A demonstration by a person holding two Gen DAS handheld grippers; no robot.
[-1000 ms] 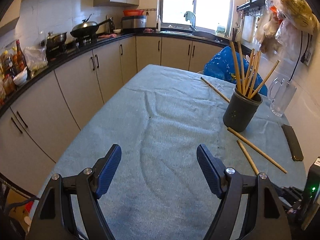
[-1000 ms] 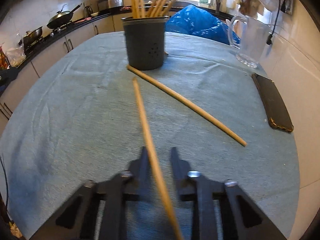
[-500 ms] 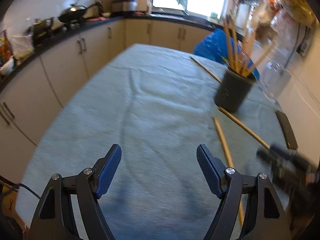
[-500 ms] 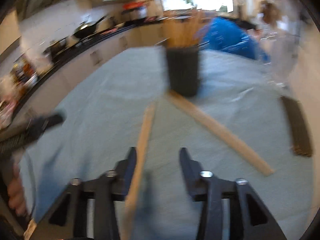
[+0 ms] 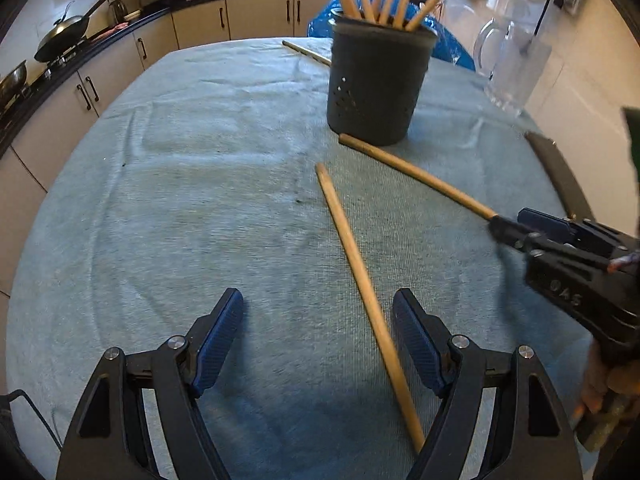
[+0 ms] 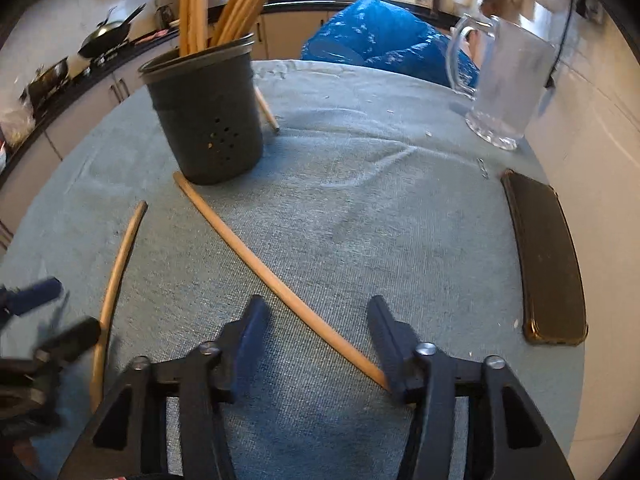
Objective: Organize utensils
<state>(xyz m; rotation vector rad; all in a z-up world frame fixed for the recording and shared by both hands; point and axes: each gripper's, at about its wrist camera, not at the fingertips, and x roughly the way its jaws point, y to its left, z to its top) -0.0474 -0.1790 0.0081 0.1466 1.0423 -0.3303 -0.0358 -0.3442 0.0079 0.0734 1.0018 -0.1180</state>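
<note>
A dark perforated holder [image 5: 376, 84] [image 6: 208, 120] full of wooden chopsticks stands on the cloth-covered table. Two loose chopsticks lie in front of it. My left gripper [image 5: 318, 340] is open, with the nearer chopstick [image 5: 360, 280] [image 6: 116, 272] lying between its fingers, close to the right one. My right gripper [image 6: 316, 340] is open over the near end of the longer chopstick [image 6: 272, 276] [image 5: 416, 176], whose tip touches its right finger; it also shows at the right in the left wrist view [image 5: 516, 228]. A third chopstick [image 5: 306, 53] lies behind the holder.
A glass mug [image 6: 504, 84] stands at the back right near the wall. A dark phone [image 6: 548, 256] lies along the table's right edge. A blue plastic bag [image 6: 380, 44] sits beyond the far edge. Kitchen counters with pans run along the left.
My right gripper has let go of the shorter chopstick, opened and shifted right over the longer one. My left gripper has moved forward and right, and straddles the released chopstick.
</note>
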